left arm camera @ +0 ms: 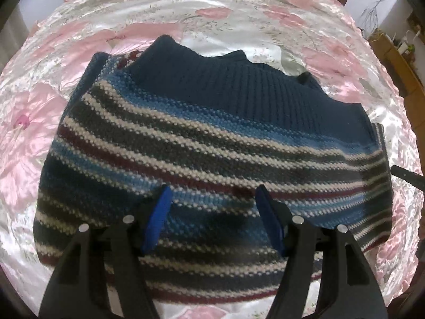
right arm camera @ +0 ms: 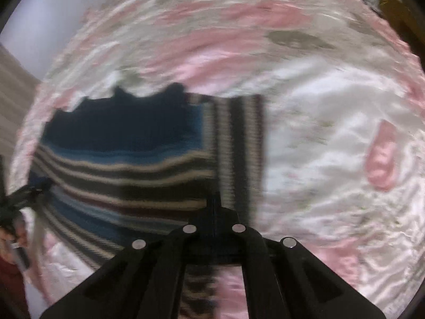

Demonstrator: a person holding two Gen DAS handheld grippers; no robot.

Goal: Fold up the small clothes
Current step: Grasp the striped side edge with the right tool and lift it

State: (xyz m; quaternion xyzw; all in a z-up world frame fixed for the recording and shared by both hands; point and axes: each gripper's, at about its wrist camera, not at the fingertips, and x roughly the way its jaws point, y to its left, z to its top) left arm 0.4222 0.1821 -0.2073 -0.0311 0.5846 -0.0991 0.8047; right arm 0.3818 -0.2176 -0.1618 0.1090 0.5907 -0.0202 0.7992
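Sweater: coarse matt knit, centre frame. Bedspread: glossy crinkled satin, seemingly. Gripper fingers: matt plastic.

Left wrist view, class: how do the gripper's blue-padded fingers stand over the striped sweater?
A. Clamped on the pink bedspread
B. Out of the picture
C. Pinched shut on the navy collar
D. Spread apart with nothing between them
D: the left gripper has its blue-padded fingers spread wide above the striped sweater, with only knit showing in the gap between them and none of it pinched.
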